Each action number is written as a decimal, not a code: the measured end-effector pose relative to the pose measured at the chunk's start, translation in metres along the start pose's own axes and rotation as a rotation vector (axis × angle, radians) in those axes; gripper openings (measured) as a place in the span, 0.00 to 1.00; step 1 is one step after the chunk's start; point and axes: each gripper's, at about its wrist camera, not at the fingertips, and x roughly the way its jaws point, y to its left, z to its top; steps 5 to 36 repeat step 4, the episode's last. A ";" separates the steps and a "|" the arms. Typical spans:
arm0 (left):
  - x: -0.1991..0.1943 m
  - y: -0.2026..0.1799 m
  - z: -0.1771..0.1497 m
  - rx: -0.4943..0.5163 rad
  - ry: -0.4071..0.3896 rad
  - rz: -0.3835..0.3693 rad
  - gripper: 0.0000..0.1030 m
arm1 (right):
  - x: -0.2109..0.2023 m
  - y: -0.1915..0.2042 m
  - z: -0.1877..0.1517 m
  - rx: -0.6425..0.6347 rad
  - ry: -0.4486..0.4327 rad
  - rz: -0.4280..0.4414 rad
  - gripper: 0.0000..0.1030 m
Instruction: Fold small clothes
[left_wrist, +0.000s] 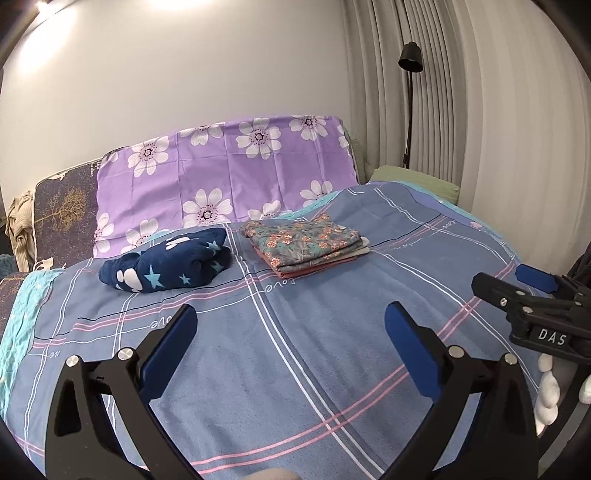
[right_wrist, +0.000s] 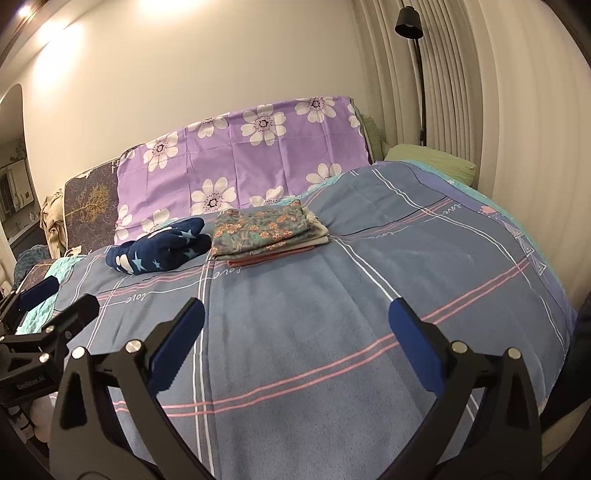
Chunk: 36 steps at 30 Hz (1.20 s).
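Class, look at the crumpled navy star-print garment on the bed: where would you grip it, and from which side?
Grip the navy star-print garment at its bunched near-left end, coming in from the bed's near side. That end humps up into a pinchable ridge, with bare cover before it; the folded stack crowds its right.

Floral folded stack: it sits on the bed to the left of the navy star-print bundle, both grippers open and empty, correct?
Not quite. The floral folded stack lies to the right of the navy star-print bundle, as both wrist views show. The left gripper and right gripper are open and empty.
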 end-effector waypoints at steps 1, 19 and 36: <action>0.000 0.000 0.000 -0.002 0.002 -0.003 0.99 | 0.000 -0.001 0.000 0.000 0.002 0.002 0.98; 0.002 0.000 -0.003 0.000 0.019 -0.019 0.99 | 0.002 -0.001 -0.003 -0.007 0.011 0.006 0.98; 0.002 0.000 -0.003 0.000 0.019 -0.019 0.99 | 0.002 -0.001 -0.003 -0.007 0.011 0.006 0.98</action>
